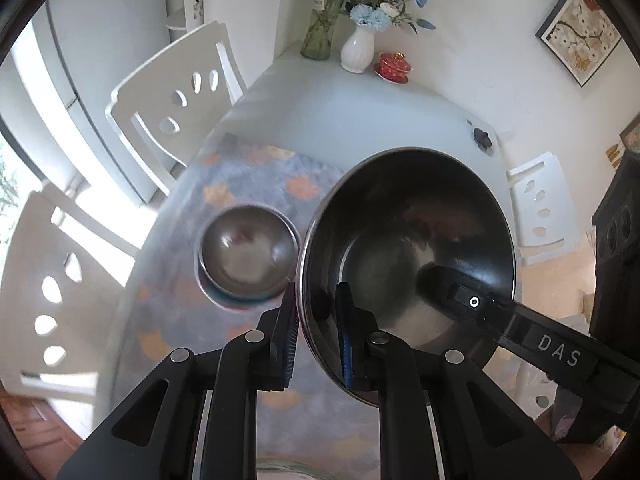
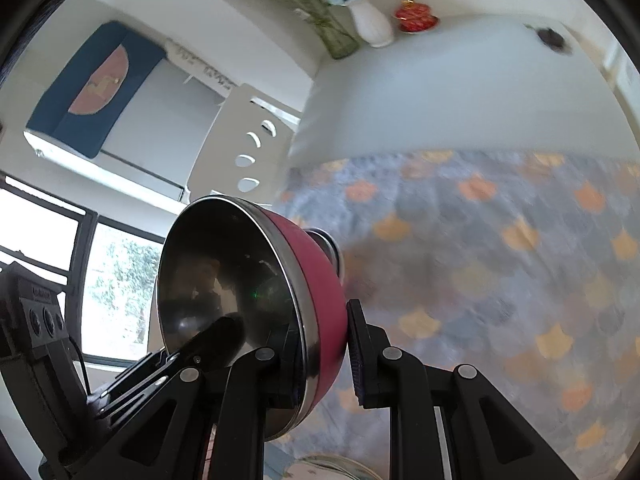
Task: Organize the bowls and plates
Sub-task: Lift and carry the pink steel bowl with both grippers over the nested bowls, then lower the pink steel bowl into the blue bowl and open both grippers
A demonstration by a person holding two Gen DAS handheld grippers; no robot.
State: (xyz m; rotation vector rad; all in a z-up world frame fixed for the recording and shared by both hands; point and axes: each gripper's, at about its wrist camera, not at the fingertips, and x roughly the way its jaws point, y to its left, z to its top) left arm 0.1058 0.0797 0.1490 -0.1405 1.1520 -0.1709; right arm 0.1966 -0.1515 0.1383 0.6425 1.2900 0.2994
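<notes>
In the left wrist view my left gripper (image 1: 316,332) straddles the near rim of a steel-lined bowl (image 1: 408,256), one finger inside, one outside, with a small gap at the outer pad. The bowl is held above the table. My right gripper (image 1: 476,304) reaches into that bowl from the right. In the right wrist view my right gripper (image 2: 324,352) clamps the rim of the same bowl (image 2: 256,292), which shows a magenta outside and is tilted on edge. A stack of smaller steel bowls (image 1: 248,256) sits on the patterned mat (image 1: 240,184).
The white table (image 1: 360,112) carries a white vase of flowers (image 1: 358,50), a green glass vase (image 1: 318,38), a red lidded cup on a saucer (image 1: 394,66) and a small dark object (image 1: 482,138). White chairs (image 1: 176,96) stand around it. A plate rim (image 2: 332,468) shows at the near edge.
</notes>
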